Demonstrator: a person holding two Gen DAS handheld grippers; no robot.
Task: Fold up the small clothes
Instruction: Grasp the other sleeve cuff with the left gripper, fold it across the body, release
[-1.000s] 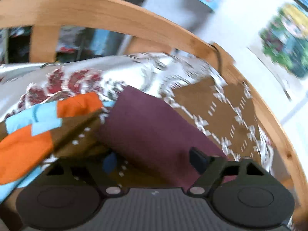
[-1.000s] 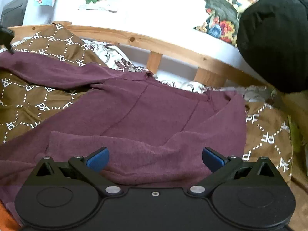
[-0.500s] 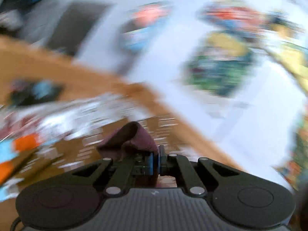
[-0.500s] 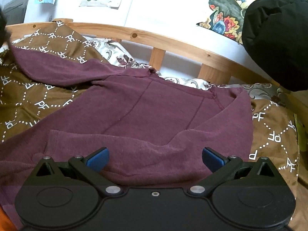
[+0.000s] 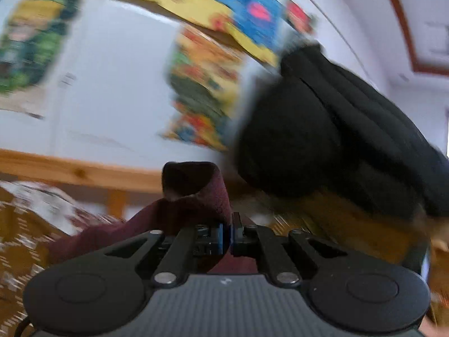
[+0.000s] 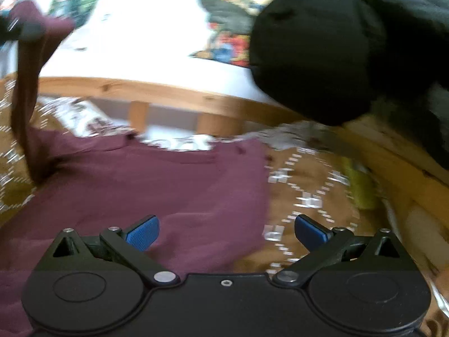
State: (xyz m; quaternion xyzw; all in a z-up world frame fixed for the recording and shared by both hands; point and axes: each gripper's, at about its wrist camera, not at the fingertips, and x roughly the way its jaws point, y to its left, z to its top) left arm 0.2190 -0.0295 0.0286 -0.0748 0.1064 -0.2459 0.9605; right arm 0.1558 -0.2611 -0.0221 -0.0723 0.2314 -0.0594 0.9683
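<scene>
Clearly the sleeve fold is in hand. The left gripper (image 5: 227,234) has its jaws clamped on the cuff of the maroon sweater (image 6: 157,185), and the sleeve (image 6: 26,106) hangs lifted in a long strip at the left of the right wrist view, while the body of the garment lies spread on the brown patterned bedspread (image 6: 308,196). The right gripper (image 6: 226,231) hovers low over the sweater's near right edge with its jaws wide apart and nothing between them; the blue pads (image 6: 143,231) touch no cloth.

By my reckoning, the next move calls for carrying the cuff across the chest and laying the sleeve flat, with the right gripper free to pin or smooth the body.

Room is fair but bounded: the wooden bed rail (image 6: 174,95) runs close behind the collar, and a black padded jacket (image 6: 322,50) bulges in from the right above the rail. The bedspread right of the sweater lies open. Both views are blurred, so the fine creases cannot be read.
</scene>
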